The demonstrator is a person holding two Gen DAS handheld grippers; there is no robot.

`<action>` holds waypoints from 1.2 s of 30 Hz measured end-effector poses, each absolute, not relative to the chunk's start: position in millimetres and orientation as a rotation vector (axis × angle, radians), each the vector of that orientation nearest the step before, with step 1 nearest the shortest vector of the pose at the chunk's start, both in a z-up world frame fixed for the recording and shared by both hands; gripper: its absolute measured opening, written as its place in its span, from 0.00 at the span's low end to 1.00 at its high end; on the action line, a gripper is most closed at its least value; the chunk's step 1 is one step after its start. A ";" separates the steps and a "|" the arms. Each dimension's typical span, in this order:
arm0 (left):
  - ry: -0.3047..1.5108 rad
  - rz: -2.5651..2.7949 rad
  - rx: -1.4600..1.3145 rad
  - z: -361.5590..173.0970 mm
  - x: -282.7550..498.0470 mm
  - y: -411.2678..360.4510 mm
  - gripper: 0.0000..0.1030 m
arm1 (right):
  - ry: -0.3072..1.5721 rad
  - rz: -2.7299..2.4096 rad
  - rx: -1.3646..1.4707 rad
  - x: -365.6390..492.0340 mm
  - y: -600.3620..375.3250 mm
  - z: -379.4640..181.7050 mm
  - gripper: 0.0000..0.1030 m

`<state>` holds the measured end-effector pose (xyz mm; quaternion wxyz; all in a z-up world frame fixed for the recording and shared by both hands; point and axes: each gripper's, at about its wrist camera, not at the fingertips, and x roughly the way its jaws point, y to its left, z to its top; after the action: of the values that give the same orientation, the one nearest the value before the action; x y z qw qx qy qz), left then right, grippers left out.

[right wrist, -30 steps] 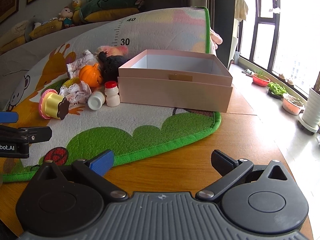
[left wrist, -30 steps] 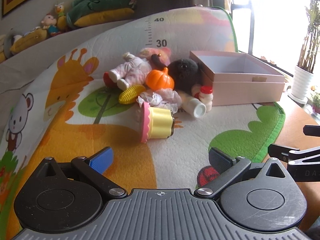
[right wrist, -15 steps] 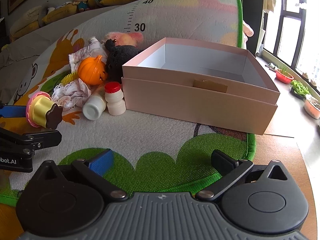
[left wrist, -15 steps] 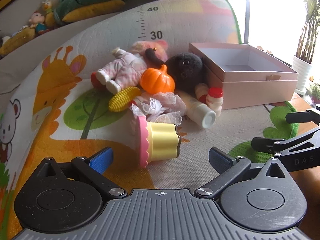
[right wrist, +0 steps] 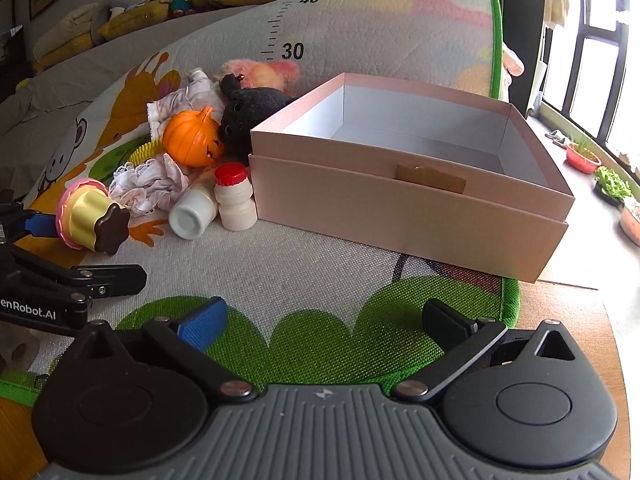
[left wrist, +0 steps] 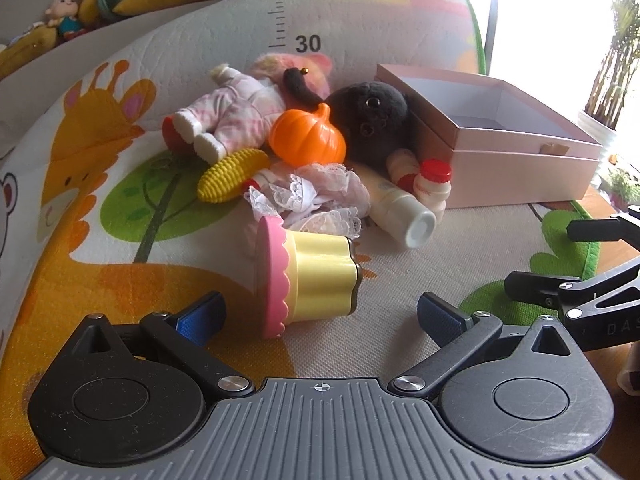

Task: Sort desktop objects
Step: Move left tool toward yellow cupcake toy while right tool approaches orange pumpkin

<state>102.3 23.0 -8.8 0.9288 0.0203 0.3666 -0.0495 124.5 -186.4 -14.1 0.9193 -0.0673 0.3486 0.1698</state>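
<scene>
A yellow toy cupcake (left wrist: 316,276) with a pink frill lies on its side on the play mat, just ahead of my open left gripper (left wrist: 320,312), partly between its fingers. Behind it sit a lace cloth (left wrist: 316,196), toy corn (left wrist: 234,174), an orange pumpkin (left wrist: 306,138), a doll (left wrist: 228,114), a black plush (left wrist: 372,120), a white bottle (left wrist: 404,210) and a small red-capped bottle (left wrist: 434,184). The empty pink box (right wrist: 416,172) stands right of the pile. My right gripper (right wrist: 324,320) hangs open over the mat's green patch, holding nothing. The cupcake (right wrist: 90,220) shows at its left.
The mat (right wrist: 304,264) curves up at the back. Bare wooden table (right wrist: 560,320) lies right of the mat's green edge. Potted plants (right wrist: 610,184) sit by the window at right. Plush toys (left wrist: 72,20) line a ledge behind.
Both grippers have moved forward toward the pile. The cupcake now sits close between my left gripper's fingers, and the box fills more of the right wrist view.
</scene>
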 end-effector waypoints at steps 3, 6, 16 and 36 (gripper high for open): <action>0.751 -0.111 0.055 -8.7 102.9 22.8 1.00 | 0.712 0.362 -0.147 123.0 -185.9 -13.8 1.00; 0.744 -0.118 0.043 -7.3 103.6 27.1 1.00 | 0.710 0.365 -0.147 122.9 -185.5 -13.6 1.00; 0.686 -0.079 0.004 3.2 104.8 45.5 1.00 | 0.700 0.384 -0.144 121.3 -185.2 -13.0 1.00; 0.603 -0.035 -0.003 4.6 95.3 97.2 1.00 | 0.578 0.597 -0.004 155.4 -108.4 40.5 0.87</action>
<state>95.3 97.2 4.6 0.9547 -0.0014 0.2969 -0.0172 155.4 -108.4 40.5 0.9149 -0.0018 0.2809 0.2899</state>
